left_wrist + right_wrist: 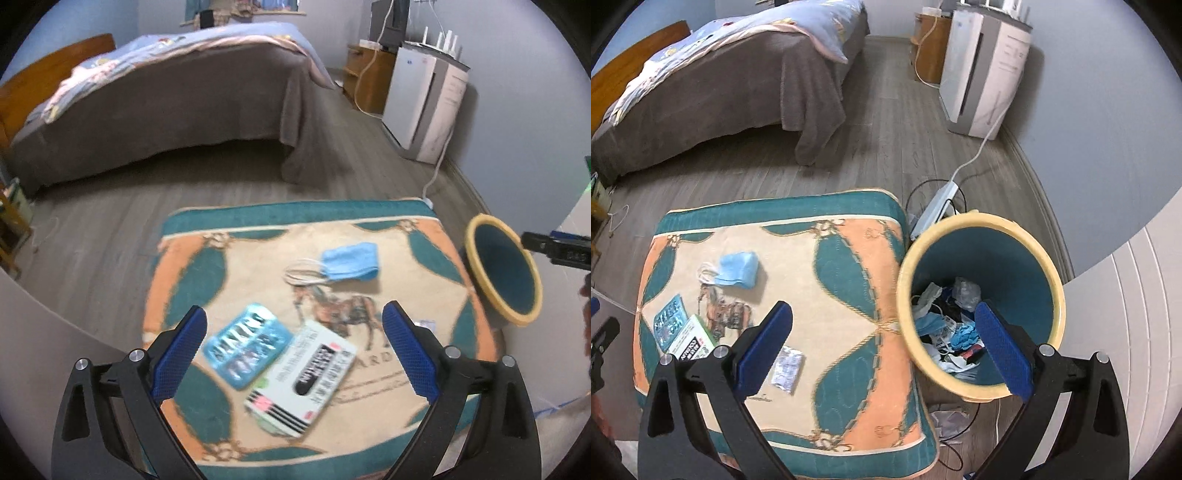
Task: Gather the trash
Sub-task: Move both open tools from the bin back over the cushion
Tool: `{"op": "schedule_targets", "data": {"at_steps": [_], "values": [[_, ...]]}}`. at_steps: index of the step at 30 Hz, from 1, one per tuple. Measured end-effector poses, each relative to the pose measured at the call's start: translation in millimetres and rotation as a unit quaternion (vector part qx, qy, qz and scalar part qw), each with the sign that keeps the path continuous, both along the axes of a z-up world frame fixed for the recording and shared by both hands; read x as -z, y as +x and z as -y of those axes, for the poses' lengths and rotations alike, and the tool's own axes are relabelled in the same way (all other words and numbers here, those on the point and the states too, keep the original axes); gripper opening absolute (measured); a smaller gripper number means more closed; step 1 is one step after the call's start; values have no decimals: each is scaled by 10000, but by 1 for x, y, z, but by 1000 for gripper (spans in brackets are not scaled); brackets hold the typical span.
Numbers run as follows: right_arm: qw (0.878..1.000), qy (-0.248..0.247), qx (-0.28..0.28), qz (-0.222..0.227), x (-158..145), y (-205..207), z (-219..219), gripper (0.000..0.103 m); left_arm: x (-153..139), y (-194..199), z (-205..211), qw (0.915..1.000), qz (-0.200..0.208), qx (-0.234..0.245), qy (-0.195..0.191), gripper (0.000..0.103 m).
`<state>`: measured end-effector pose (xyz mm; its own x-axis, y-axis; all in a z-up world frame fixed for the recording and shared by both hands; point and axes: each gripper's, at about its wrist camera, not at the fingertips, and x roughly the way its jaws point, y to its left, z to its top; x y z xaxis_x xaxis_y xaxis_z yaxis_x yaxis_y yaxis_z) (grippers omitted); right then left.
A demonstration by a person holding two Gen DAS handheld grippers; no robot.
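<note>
A patterned cushion [388, 406] [849, 369] holds a blue face mask [351, 260] [737, 269], a blue blister pack [245, 345] [668, 323], a white box [301, 374] [690, 341] and a small silver blister strip [786, 369]. My left gripper [293, 325] is open and empty, just above the blister pack and the box. My right gripper [882, 321] is open and empty over the cushion's right edge and the rim of the trash bin [1052, 280] [476, 236]. The bin is teal with a yellow rim and holds several pieces of trash.
A bed [166, 110] [720, 74] stands behind the cushion. A white appliance [424, 107] [982, 70] stands by the right wall, its cable running to a power strip [934, 210] on the wood floor behind the bin.
</note>
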<state>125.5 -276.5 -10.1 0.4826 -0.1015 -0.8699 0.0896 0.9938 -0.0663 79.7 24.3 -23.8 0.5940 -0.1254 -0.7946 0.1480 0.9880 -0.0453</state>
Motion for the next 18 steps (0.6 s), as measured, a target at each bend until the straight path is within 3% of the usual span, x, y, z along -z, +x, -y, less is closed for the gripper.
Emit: {"op": "schedule_targets", "data": {"at_steps": [8,15,18], "values": [[9991,375,-36,-178,20,0,-44,97,11,3,-20,9999,-75,-28,89,95],[9921,981,290,-720,69,5,-53,97,11,3,-28,10000,-40,25,87,95],[9911,886,373,-922,88,6,-53,97,12,4,-31,9999,-95,18,112,95]]}}
